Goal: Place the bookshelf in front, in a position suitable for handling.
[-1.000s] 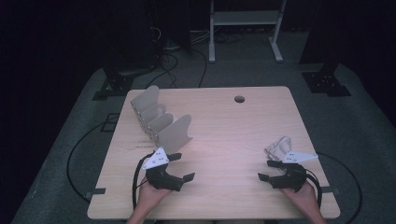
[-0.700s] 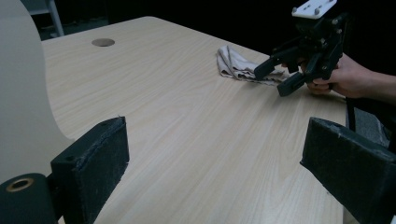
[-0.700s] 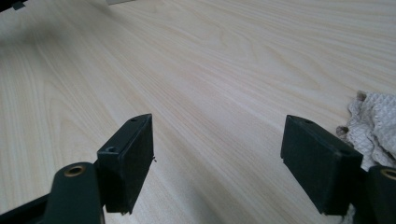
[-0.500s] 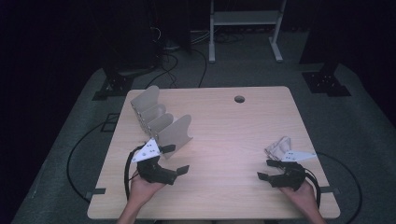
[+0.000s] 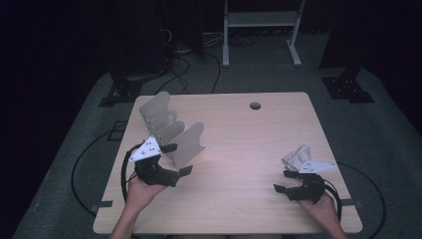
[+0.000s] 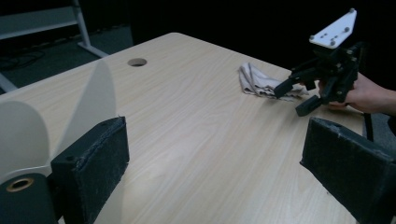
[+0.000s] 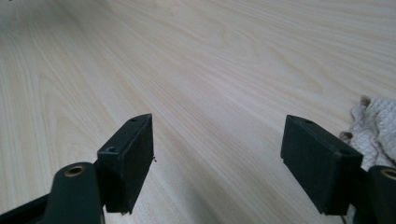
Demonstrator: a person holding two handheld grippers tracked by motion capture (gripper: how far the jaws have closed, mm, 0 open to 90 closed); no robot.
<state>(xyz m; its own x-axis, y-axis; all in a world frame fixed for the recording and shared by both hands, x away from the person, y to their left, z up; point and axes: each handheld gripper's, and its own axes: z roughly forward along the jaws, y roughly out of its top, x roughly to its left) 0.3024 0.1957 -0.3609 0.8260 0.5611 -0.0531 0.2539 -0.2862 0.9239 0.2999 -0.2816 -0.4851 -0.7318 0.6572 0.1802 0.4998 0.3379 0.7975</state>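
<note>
- the divider rack (image 5: 171,130), a pale metal file sorter with upright fins, stands on the left half of the table (image 5: 249,144); its long axis runs from the far left corner diagonally toward the middle of the near side.
- the left gripper (image 5: 174,160) sits at the rack's near end, jaws spread wide and holding nothing; one jaw is just beside the last fin, the other out over bare wood. in the left gripper view a fin (image 6: 28,135) rises right by the left-hand jaw.
- i judge this hand far nearer the rack, so the grasp looks like its job: the fin lies just to one side of the open jaws.
- right of the rack is open tabletop, with a small round hole (image 5: 255,105) toward the far edge.
- well away from the rack, near the right edge, a crumpled cloth (image 5: 296,157) lies just beyond the right gripper (image 5: 284,181), which is also wide open and empty, low over the wood.
</note>
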